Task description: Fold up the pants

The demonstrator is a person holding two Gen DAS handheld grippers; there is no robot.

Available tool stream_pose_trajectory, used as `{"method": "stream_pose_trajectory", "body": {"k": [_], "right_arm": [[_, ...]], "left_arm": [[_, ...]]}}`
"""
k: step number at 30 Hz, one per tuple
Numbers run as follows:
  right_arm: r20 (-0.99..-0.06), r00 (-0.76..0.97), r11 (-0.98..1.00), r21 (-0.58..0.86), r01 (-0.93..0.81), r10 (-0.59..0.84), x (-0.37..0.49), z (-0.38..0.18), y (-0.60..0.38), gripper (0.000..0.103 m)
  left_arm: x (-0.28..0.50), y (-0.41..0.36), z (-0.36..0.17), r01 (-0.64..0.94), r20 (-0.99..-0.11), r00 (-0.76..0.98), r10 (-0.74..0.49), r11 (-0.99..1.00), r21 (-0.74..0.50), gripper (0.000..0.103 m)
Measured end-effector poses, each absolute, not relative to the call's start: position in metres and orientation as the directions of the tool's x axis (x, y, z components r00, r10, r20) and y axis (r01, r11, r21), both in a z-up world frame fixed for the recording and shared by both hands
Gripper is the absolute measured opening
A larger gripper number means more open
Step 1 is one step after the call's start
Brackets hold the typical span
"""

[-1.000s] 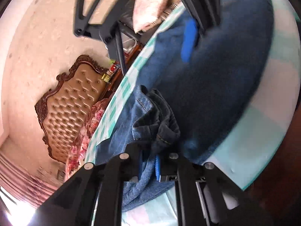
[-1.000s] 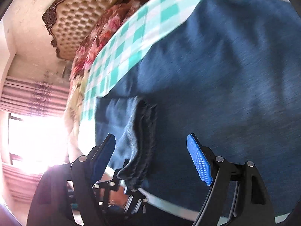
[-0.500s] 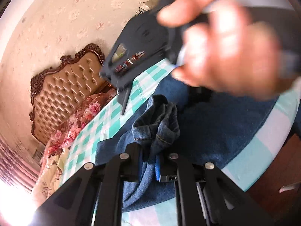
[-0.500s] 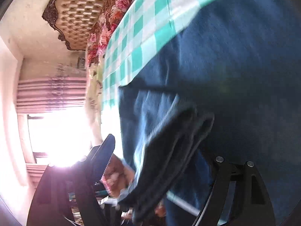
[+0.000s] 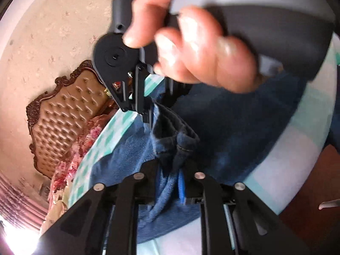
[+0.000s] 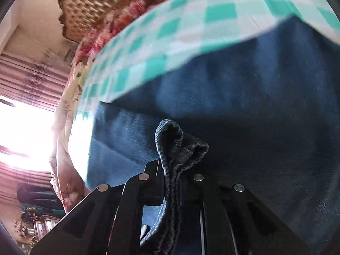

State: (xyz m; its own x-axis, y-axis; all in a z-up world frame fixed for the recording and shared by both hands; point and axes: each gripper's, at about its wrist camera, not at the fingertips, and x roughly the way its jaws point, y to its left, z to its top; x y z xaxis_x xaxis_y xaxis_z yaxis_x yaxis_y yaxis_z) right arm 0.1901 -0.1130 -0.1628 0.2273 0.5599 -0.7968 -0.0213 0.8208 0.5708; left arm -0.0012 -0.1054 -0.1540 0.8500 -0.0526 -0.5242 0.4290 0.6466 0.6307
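Note:
Dark blue denim pants (image 5: 233, 127) lie spread on a teal-and-white checked tablecloth (image 5: 286, 159). My left gripper (image 5: 172, 165) has a bunched hem of the pants between its pads, and its jaws are opening. Just beyond it, a hand (image 5: 191, 53) holds my right gripper (image 5: 148, 114), whose tips reach the same bunch. In the right wrist view, my right gripper (image 6: 172, 170) is shut on a rolled fold of the pants (image 6: 180, 144), which stands up between the fingers. The rest of the pants (image 6: 255, 116) lies flat on the tablecloth (image 6: 191, 31).
A tufted brown headboard (image 5: 70, 110) and flowered bedding (image 5: 80, 148) lie past the table's far edge. A bright window (image 6: 25, 131) with pink curtains glares at the left. The table edge curves near the right, with brown floor (image 5: 308, 223) below.
The right gripper's jaws have shut on the pants fold that hung between them. In the left wrist view, the hand with the right gripper has come down beside the bunch the left gripper holds.

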Motion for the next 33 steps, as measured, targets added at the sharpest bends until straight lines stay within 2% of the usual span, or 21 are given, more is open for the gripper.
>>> {"method": "stream_pose_trajectory", "body": {"k": [2, 4, 8, 10, 11, 15, 16, 17, 23, 33], "right_arm": [[-0.790, 0.229, 0.815, 0.580, -0.026, 0.569, 0.189, -0.164, -0.116, 0.020], [-0.781, 0.222, 0.805, 0.593, -0.034, 0.584, 0.192, -0.164, -0.117, 0.023], [-0.753, 0.215, 0.776, 0.629, -0.044, 0.622, 0.194, -0.161, -0.119, 0.040], [-0.757, 0.218, 0.781, 0.622, -0.048, 0.616, 0.194, -0.158, -0.119, 0.041], [-0.756, 0.222, 0.782, 0.622, -0.047, 0.615, 0.192, -0.157, -0.121, 0.041], [-0.776, 0.256, 0.810, 0.584, -0.055, 0.577, 0.190, -0.154, -0.122, 0.039], [-0.791, 0.262, 0.828, 0.558, -0.062, 0.553, 0.191, -0.153, -0.122, 0.023], [-0.794, 0.267, 0.833, 0.549, -0.072, 0.546, 0.191, -0.151, -0.121, 0.017], [-0.788, 0.343, 0.856, 0.502, -0.120, 0.511, 0.182, -0.129, -0.128, 0.015], [-0.791, 0.353, 0.860, 0.500, -0.100, 0.500, 0.180, -0.136, -0.146, 0.015]], "left_arm": [[-0.002, -0.105, -0.156, 0.417, -0.512, 0.858, -0.045, 0.645, 0.641, 0.030], [-0.003, -0.106, -0.159, 0.408, -0.501, 0.864, -0.039, 0.635, 0.655, 0.034], [-0.008, -0.114, -0.164, 0.410, -0.482, 0.875, -0.040, 0.591, 0.695, 0.034], [-0.008, -0.118, -0.165, 0.423, -0.488, 0.871, -0.050, 0.580, 0.696, 0.033], [-0.006, -0.117, -0.165, 0.431, -0.496, 0.867, -0.052, 0.576, 0.694, 0.025], [-0.011, -0.123, -0.171, 0.437, -0.501, 0.864, -0.049, 0.567, 0.698, 0.019], [-0.010, -0.123, -0.169, 0.433, -0.496, 0.867, -0.048, 0.565, 0.702, 0.019], [-0.011, -0.123, -0.169, 0.427, -0.489, 0.871, -0.045, 0.562, 0.708, 0.018], [-0.016, -0.132, -0.157, 0.420, -0.465, 0.882, -0.075, 0.572, 0.705, 0.018], [-0.013, -0.146, -0.161, 0.438, -0.467, 0.878, -0.102, 0.562, 0.702, 0.018]]}}
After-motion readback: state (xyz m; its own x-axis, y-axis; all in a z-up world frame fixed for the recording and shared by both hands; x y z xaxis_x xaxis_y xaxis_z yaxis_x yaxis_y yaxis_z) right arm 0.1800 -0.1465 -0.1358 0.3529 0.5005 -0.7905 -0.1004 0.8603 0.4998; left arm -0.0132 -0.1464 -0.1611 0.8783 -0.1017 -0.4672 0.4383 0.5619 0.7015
